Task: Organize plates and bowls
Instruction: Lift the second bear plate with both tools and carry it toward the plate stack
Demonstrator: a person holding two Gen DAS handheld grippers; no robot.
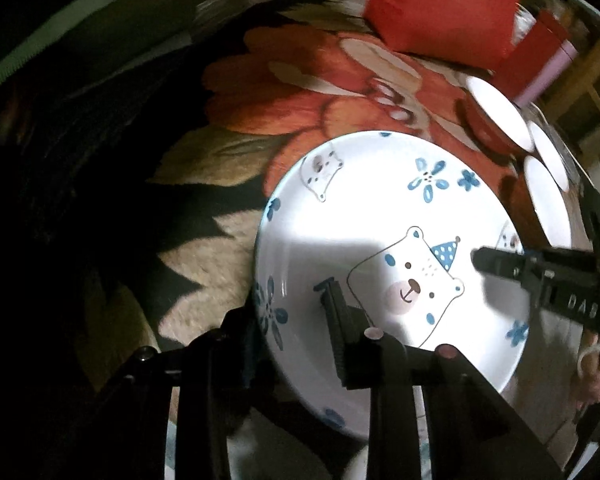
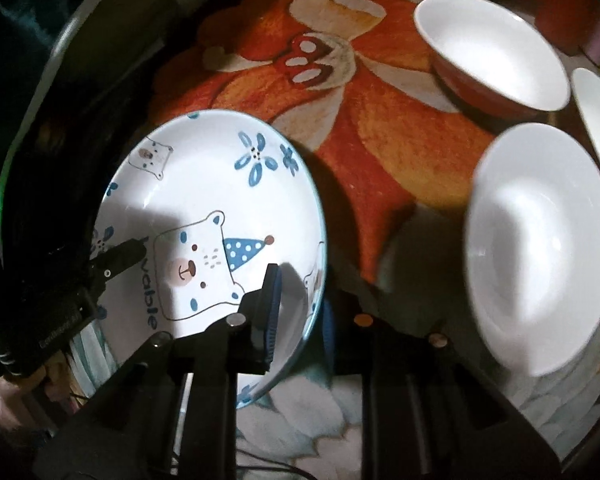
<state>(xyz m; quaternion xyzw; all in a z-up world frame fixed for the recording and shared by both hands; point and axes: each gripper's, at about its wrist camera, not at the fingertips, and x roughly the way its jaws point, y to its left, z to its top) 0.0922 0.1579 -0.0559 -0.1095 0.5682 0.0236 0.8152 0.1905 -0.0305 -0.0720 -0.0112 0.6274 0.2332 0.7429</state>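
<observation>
With both the left gripper (image 1: 296, 324) and right gripper (image 2: 300, 312) clamped on opposite rims of the bear-print plate (image 2: 204, 216) above the floral cloth (image 2: 380, 152), carry it level toward the white bowls (image 2: 540, 248).

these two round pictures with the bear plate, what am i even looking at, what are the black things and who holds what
These are two fisheye cameras, each mounted on a hand-held two-finger gripper that a person carries; there is no robot arm. The left one looks along the left gripper, the right one along the right gripper. Each gripper straddles the rim of the bear plate from opposite sides, one finger inside and one outside, so both appear to be gripping it together. The plate looks tilted. It is above a flowered cloth. Beside it are a white bowl and a red-sided bowl, with another white dish at the edge.
</observation>
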